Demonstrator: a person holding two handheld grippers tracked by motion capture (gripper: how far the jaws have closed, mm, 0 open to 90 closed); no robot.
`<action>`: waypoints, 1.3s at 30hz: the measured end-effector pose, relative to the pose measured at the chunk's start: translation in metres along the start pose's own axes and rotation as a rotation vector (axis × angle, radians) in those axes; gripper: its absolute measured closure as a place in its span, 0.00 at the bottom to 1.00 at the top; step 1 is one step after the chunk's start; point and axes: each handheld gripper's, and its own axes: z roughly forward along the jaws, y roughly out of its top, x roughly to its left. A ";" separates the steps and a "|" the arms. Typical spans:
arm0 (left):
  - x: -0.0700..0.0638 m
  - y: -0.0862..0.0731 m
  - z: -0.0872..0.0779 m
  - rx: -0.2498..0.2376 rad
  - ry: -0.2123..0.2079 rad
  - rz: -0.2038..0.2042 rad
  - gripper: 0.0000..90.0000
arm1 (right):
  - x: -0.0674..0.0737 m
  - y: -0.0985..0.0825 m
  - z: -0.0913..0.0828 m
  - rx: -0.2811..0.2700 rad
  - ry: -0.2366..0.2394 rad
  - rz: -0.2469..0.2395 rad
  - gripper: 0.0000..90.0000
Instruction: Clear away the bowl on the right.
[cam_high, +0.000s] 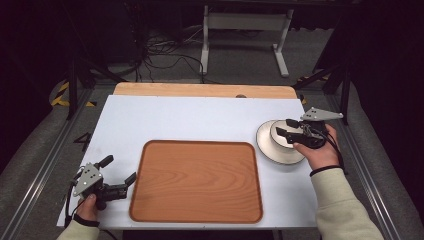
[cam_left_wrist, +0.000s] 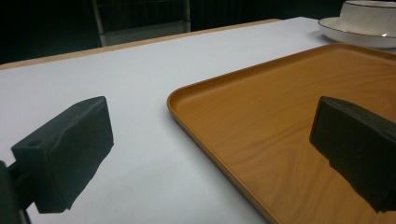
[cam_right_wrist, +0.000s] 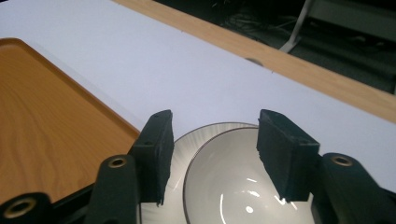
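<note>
On the white table (cam_high: 190, 117) sits a wooden tray (cam_high: 197, 181), with a white bowl (cam_high: 281, 132) on a plate (cam_high: 267, 146) just right of it. From above, the right gripper (cam_high: 283, 127) hovers over the bowl, jaws spread wide, nothing held; its own camera looks down into the bowl, dark rim line and all. Down at the near left corner, the left gripper (cam_high: 118, 169) is released too, one jaw over the tray's edge.

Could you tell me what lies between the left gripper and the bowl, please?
The wooden tray lies between them, with nothing on it. The high view shows it, with the left gripper open at its left edge and the bowl on a plate past its right edge.
</note>
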 end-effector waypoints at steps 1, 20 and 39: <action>0.000 0.000 0.000 0.000 0.000 0.001 0.00 | 0.000 0.000 0.001 0.011 0.000 0.001 0.50; 0.000 0.000 0.000 0.003 0.001 0.001 0.00 | -0.001 -0.026 0.037 0.247 0.017 -0.034 0.50; 0.000 0.000 0.000 0.008 0.002 0.000 0.00 | 0.002 -0.032 0.047 0.359 0.033 -0.051 0.72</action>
